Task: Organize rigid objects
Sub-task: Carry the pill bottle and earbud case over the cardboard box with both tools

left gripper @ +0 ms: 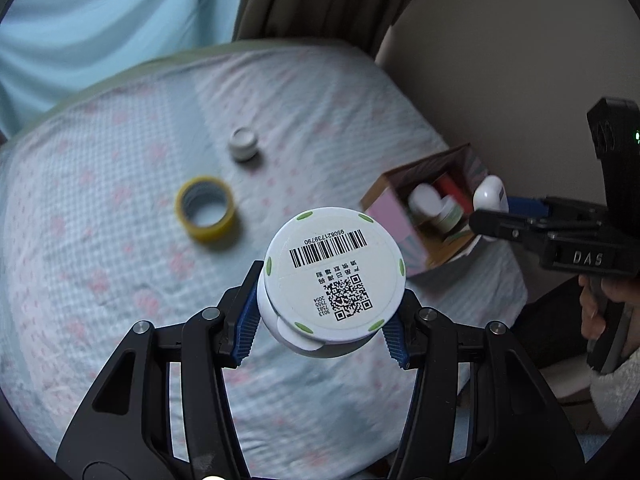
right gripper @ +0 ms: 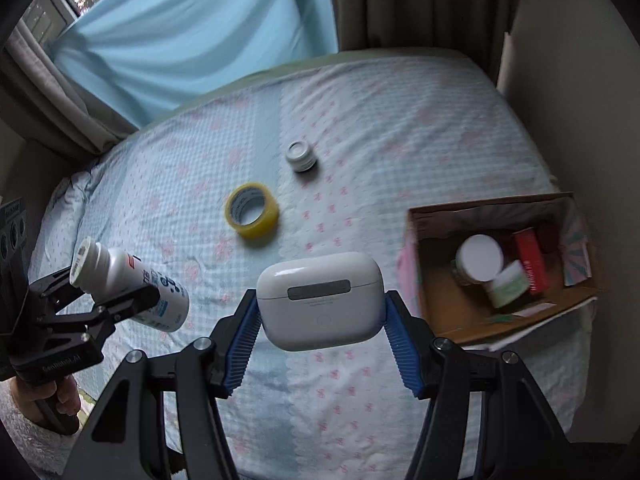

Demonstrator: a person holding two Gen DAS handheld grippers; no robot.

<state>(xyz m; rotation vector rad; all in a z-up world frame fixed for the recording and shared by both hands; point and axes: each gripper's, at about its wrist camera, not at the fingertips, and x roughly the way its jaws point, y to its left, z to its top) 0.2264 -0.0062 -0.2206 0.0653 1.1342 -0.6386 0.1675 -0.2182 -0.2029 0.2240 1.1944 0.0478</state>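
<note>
Yellow tape [right gripper: 252, 210] and a jar [right gripper: 300, 156] lie beyond the left gripper [left gripper: 320, 320] clamping a bottle [left gripper: 334, 276] (right gripper [right gripper: 320, 316] grips an earbud case [right gripper: 320, 300])

On the bed [right gripper: 400, 128], only the tape [right gripper: 252, 215] and, at its 1 o'clock, the jar [right gripper: 301, 156] stand in the middle; the cover around them lies bare on all sides, with a bare gap between the two. At 3 o'clock the box [right gripper: 448, 320] is open-topped, its right half filled, bare floor at its left. A wall [right gripper: 568, 80] stands close behind it.
</note>
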